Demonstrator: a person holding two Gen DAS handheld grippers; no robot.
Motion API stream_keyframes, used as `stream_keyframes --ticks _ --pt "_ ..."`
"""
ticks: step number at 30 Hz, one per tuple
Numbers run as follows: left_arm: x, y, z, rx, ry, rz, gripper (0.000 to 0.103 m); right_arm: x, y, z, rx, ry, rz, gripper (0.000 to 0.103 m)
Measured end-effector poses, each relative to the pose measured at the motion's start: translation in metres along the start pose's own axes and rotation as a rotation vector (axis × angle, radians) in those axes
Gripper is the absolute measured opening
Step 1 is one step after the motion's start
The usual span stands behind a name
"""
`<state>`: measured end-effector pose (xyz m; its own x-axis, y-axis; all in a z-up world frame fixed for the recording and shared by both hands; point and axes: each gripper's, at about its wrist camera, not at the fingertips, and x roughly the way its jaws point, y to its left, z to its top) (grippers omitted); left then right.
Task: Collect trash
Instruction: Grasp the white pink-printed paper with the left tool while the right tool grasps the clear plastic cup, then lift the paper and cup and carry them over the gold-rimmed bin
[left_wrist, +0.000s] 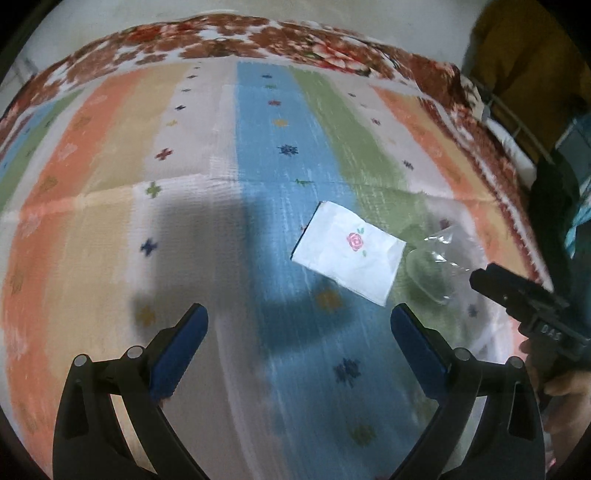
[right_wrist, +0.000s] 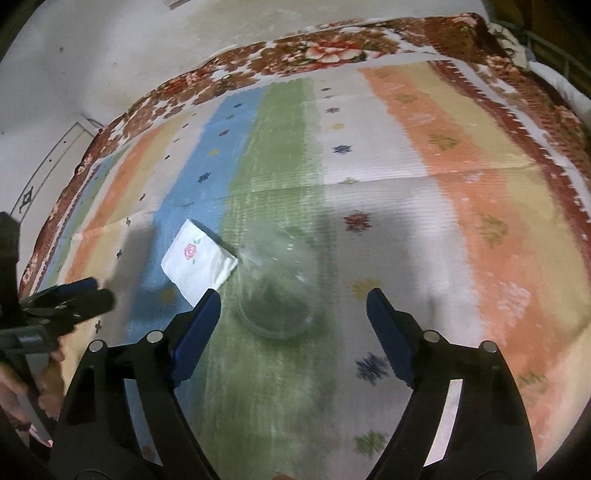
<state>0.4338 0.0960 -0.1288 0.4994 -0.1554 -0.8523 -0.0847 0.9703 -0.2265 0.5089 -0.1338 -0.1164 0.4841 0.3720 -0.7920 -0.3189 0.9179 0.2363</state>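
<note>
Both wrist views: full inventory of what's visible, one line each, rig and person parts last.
napkin: 1, white with a pink rose print, flat on the blue stripe of the cover, edge next to the plastic cup
plastic cup: 1, clear, lying on its side on the green stripe, ahead of the right gripper
striped cover: 1, orange, yellow, white, blue and green stripes with small flower marks, spread over the bed
floral blanket: 1, red-brown and white, showing around the cover's edges
wall: 1, off-white, behind the bed
left gripper: 1, black with blue pads, open, nothing between the jaws
right gripper: 1, black with blue pads, open, cup not yet gripped
hand: 1, partly visible, holding the right gripper
</note>
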Motion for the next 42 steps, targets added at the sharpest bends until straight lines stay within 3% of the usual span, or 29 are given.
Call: stream_keyframes --ticks 7,10,12,16,25,27,32,37,42 --pt "0.026 -0.016 0.019 0.095 0.006 0.015 0.097 0.02 -0.001 0.001 -0.021 -0.005 -0.015 0.058" --pt "0.035 -0.021 0.029 0.121 0.009 -0.005 0.094 0.023 -0.002 0.003 -0.04 -0.009 -0.012 0.04" --pt "0.045 -0.02 0.034 0.109 0.031 -0.004 0.086 0.023 -0.006 0.005 -0.02 -0.002 0.004 0.039" --pt "0.055 -0.03 0.038 0.138 0.041 -0.032 0.079 0.022 -0.009 0.007 -0.001 0.003 0.032 0.034" --pt "0.068 -0.046 0.031 0.171 0.056 0.106 0.033 0.018 -0.003 0.005 -0.015 -0.014 0.037 0.027" --pt "0.066 -0.046 0.03 0.177 0.048 0.089 0.005 0.017 0.001 0.004 -0.03 -0.022 0.037 0.025" --pt "0.057 -0.037 0.024 0.103 0.013 0.025 0.003 0.014 0.004 0.005 -0.041 -0.027 0.031 0.024" --pt "0.026 -0.041 0.015 0.118 -0.017 0.009 0.003 0.006 0.006 0.01 -0.042 -0.03 0.022 0.024" --pt "-0.022 -0.048 -0.006 0.121 -0.024 -0.002 0.003 -0.042 0.019 0.028 -0.042 -0.074 -0.027 0.024"
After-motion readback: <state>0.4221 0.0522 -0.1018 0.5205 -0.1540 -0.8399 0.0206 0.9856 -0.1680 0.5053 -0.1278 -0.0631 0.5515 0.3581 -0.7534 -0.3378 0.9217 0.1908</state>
